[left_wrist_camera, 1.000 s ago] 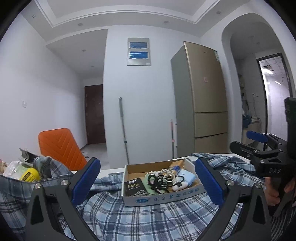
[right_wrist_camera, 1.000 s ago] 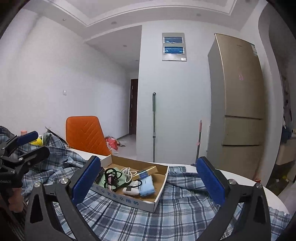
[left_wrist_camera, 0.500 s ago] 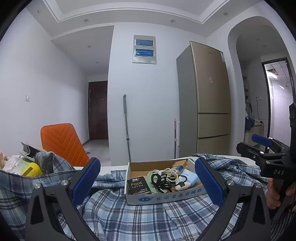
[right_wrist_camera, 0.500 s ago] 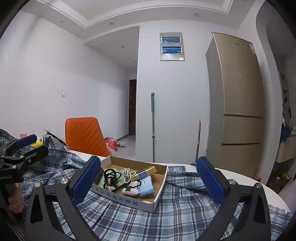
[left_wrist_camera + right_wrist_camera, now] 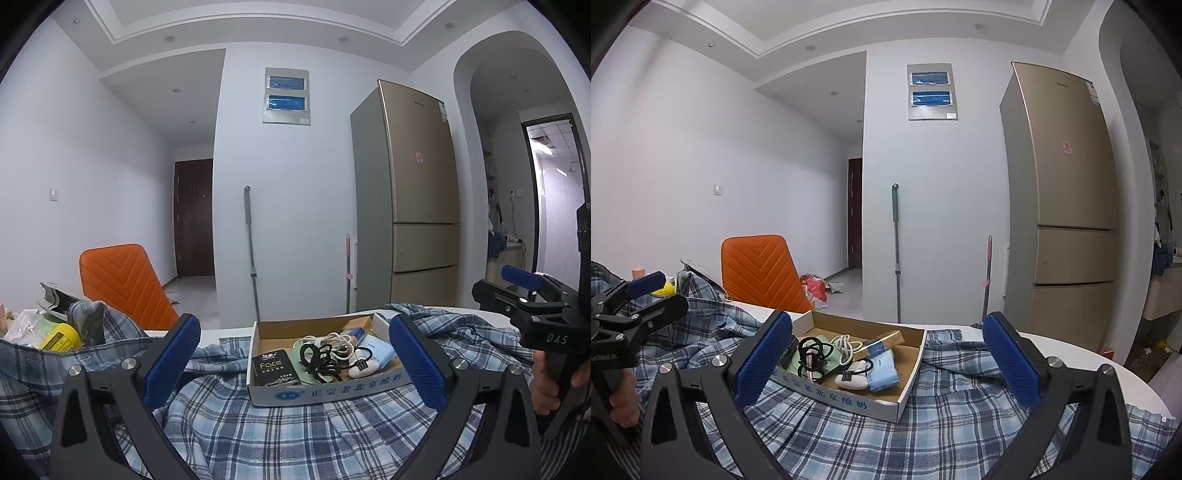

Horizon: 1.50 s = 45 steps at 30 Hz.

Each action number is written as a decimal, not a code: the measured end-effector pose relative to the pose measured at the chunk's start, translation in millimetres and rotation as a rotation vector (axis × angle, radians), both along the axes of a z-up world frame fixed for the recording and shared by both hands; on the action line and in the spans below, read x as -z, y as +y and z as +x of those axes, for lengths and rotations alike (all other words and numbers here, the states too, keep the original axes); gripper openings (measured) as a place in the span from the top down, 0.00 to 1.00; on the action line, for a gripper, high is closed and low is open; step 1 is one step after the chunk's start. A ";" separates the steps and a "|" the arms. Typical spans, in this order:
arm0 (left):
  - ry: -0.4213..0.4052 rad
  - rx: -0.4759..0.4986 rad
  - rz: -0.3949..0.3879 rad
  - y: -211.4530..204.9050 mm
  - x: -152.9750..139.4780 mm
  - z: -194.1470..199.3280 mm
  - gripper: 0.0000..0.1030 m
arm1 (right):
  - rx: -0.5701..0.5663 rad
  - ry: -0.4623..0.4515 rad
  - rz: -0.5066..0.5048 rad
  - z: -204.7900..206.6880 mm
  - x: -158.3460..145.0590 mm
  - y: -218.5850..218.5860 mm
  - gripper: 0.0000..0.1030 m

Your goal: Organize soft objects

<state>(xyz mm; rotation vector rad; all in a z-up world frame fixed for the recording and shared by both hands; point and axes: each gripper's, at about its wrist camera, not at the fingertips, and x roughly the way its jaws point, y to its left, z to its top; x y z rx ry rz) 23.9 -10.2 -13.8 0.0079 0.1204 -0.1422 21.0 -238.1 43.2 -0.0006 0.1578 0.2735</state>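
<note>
one blue-and-white plaid shirt (image 5: 258, 424) lies rumpled and spread over the white counter (image 5: 1071, 354), its folds bunched toward the left edge, and one open cardboard box (image 5: 325, 391) sits on top of it near the middle (inside: a black packet, a tangle of black and white cables, a pale blue pack and a white oval case). two grippers hover just above the cloth, the left gripper (image 5: 295, 365) and the right gripper (image 5: 886, 363), each spread wide and holding nothing. one orange chair (image 5: 759, 273) stands beyond the far edge, one gold fridge (image 5: 417, 199) further back.
</note>
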 end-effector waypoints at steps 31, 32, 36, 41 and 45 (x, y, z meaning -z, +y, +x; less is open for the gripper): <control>-0.003 0.000 0.008 -4.5 0.9 -0.8 0.00 | 0.004 0.005 0.000 0.2 0.8 3.3 0.00; -0.001 -0.001 0.010 -4.8 1.1 -0.3 0.00 | 0.004 0.006 0.000 0.1 0.8 3.0 0.00; -0.001 0.000 0.011 -5.1 1.2 0.0 0.00 | 0.004 0.005 0.000 0.1 0.8 2.7 0.00; -0.006 -0.001 0.011 -5.1 0.8 0.0 0.00 | 0.004 0.005 0.000 0.0 0.8 2.8 0.00; -0.007 -0.001 0.012 -4.4 1.5 -0.3 0.00 | 0.004 0.005 -0.001 0.1 0.9 3.0 0.00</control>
